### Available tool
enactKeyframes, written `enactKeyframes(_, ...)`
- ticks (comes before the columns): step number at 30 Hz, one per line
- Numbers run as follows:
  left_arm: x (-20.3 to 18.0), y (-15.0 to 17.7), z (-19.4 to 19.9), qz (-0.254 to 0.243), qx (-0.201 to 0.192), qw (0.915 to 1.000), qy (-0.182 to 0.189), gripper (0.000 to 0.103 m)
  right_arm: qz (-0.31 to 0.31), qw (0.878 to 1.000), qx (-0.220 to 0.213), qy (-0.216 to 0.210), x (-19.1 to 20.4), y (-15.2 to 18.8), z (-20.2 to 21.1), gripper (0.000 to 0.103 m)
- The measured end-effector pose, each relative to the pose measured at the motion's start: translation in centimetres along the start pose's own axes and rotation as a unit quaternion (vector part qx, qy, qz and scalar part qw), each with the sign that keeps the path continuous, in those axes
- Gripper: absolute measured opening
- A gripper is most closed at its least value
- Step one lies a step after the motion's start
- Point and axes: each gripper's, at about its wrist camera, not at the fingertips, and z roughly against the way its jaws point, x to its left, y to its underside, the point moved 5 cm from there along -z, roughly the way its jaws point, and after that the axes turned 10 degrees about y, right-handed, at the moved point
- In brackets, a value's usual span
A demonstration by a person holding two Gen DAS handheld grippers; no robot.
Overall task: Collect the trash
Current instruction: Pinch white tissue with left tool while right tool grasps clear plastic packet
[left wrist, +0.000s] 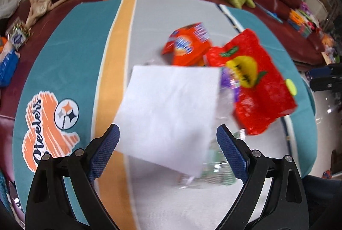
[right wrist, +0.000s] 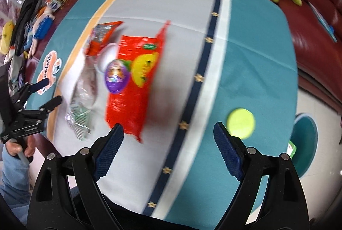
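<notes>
Both grippers are wide open and holding nothing: the left gripper [left wrist: 167,152] hangs over a white paper napkin [left wrist: 168,114], the right gripper [right wrist: 168,150] over the teal striped cloth [right wrist: 256,72]. The red plastic snack bag [right wrist: 132,80], purple egg-shaped wrapper [right wrist: 116,76] and crumpled clear wrapper [right wrist: 82,101] lie just beyond, with a lime-green round lid [right wrist: 241,123] to the right.

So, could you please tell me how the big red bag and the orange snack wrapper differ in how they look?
The big red bag is larger than the orange snack wrapper and lies long and flat; the wrapper is crumpled, its silvery inside showing. The bag has a yellow fruit picture, while the wrapper has blue lettering in the left wrist view. Both lie on the grey stripe of the cloth.
</notes>
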Motion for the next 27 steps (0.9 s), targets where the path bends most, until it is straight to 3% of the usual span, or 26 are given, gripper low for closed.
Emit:
enactKeyframes(12, 3.2, 0.8, -4.5, 0.016, 0.024, 0.9993, 0.024, 0.093, 0.03, 0.999, 0.014, -0.031, 7.0, -3.4, -1.7, 0.082)
enactKeyframes(20, 2.0, 1.1, -4.4, -0.023, -0.005, 0.9996, 0.019, 0.092, 0.039, 0.998, 0.03, -0.042, 9.5, -4.3, -3.3, 0.082)
enactKeyframes(22, 1.2, 1.2, -4.4, -0.039, -0.008, 0.999, 0.023, 0.07, 0.034, 0.998, 0.035, -0.046, 9.8, -4.4, -3.8, 0.082)
enactKeyframes(23, 0.8, 1.2, -4.5, -0.044, -0.008, 0.9987, 0.024, 0.064, 0.033, 0.998, 0.037, -0.047, 9.8, -4.5, -4.0, 0.082)
enactKeyframes(25, 0.1, 1.1, -4.6, -0.053, -0.008, 0.9982, 0.029, 0.037, 0.028, 0.998, 0.039, -0.047, 9.9, -4.6, -4.5, 0.082)
enactKeyframes(26, -0.1, 1.1, -4.6, -0.048, -0.008, 0.9981, 0.039, 0.029, 0.026, 0.998, 0.04, -0.049, 9.9, -4.7, -4.6, 0.082)
enactKeyframes(27, -0.3, 0.9, -4.9, -0.043, -0.005, 0.9979, 0.048, 0.01, 0.024, 0.998, 0.042, -0.05, 10.0, -4.7, -4.8, 0.082)
